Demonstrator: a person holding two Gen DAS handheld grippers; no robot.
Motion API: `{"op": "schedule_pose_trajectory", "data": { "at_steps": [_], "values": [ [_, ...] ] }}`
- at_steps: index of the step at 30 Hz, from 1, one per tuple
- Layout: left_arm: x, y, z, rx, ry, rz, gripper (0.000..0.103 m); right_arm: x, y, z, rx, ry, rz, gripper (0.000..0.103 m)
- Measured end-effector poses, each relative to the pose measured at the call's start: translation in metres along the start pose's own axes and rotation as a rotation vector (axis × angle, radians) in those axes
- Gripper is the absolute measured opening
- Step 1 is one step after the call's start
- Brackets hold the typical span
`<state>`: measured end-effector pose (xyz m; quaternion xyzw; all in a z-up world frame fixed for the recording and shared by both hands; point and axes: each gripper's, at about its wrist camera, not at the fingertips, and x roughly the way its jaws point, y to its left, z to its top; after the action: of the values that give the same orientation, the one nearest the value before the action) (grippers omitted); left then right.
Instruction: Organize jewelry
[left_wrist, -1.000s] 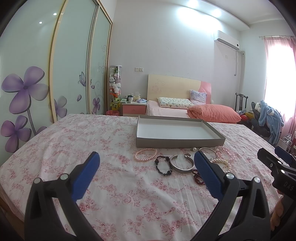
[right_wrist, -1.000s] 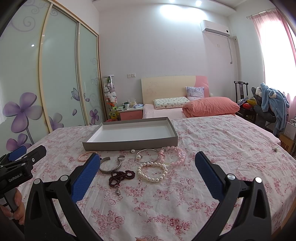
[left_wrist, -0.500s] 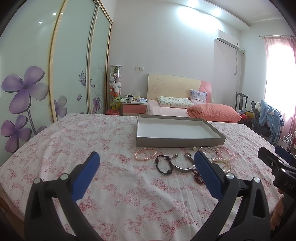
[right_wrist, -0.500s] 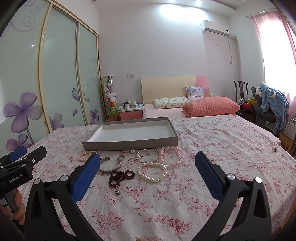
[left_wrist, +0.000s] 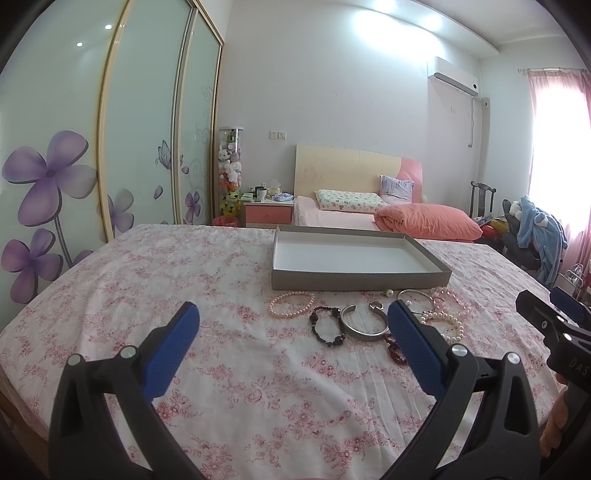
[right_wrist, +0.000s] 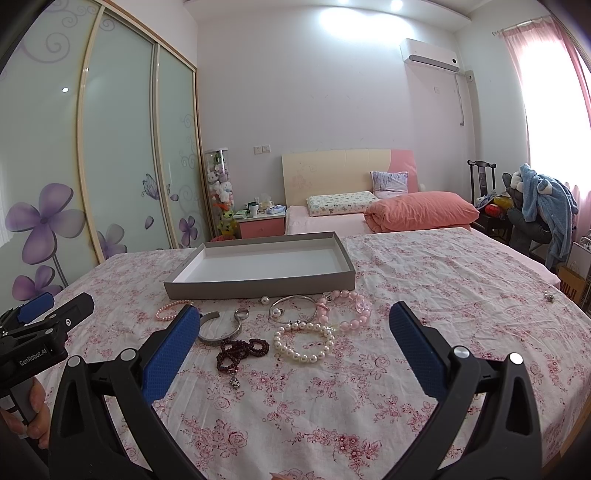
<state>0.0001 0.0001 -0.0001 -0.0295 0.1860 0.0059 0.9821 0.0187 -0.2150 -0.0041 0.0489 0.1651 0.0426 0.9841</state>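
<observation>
A grey tray (left_wrist: 358, 283) (right_wrist: 258, 288) with a white bare inside lies on the floral tablecloth. In front of it lie several bracelets: small pink pearls (left_wrist: 291, 303) (right_wrist: 170, 309), black beads (left_wrist: 325, 326), a silver cuff (left_wrist: 360, 328) (right_wrist: 221, 331), dark red beads (right_wrist: 242, 352), white pearls (right_wrist: 303, 341), big pink beads (right_wrist: 351, 310) and a thin silver bangle (right_wrist: 293, 306). My left gripper (left_wrist: 291, 347) is open and empty, short of the jewelry. My right gripper (right_wrist: 295, 349) is open and empty, with the white pearls between its fingers' line of sight.
A small metal piece (right_wrist: 549, 296) lies alone at the table's right side. Behind the table stand a bed with a pink pillow (right_wrist: 421, 212), a nightstand (right_wrist: 260, 221), wardrobe doors at left and a chair with clothes (right_wrist: 543, 218) at right.
</observation>
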Motion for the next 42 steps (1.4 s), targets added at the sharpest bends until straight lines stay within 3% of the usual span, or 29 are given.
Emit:
{"op": "schedule_pose_trajectory", "data": {
  "at_steps": [24, 30, 35, 37, 39, 42],
  "values": [
    [0.001, 0.006, -0.006, -0.002, 0.02, 0.01, 0.099, 0.001, 0.003, -0.002, 0.004, 0.017, 0.001, 0.101],
    [0.026, 0.009, -0.005, 0.02, 0.111, 0.042, 0.099, 0.027, -0.014, 0.002, 0.029, 0.111, -0.007, 0.101],
    [0.052, 0.014, 0.004, 0.034, 0.233, 0.032, 0.099, 0.064, -0.029, 0.012, 0.073, 0.262, -0.015, 0.1],
    [0.065, 0.015, 0.005, 0.035, 0.289, 0.021, 0.099, 0.084, -0.033, 0.011, 0.078, 0.351, -0.015, 0.086],
    [0.082, 0.016, 0.005, 0.031, 0.349, -0.003, 0.099, 0.107, -0.035, 0.005, 0.082, 0.453, -0.001, 0.063],
    [0.098, 0.014, 0.004, 0.022, 0.42, -0.046, 0.099, 0.13, -0.033, -0.005, 0.068, 0.537, 0.004, 0.047]
  ]
}}
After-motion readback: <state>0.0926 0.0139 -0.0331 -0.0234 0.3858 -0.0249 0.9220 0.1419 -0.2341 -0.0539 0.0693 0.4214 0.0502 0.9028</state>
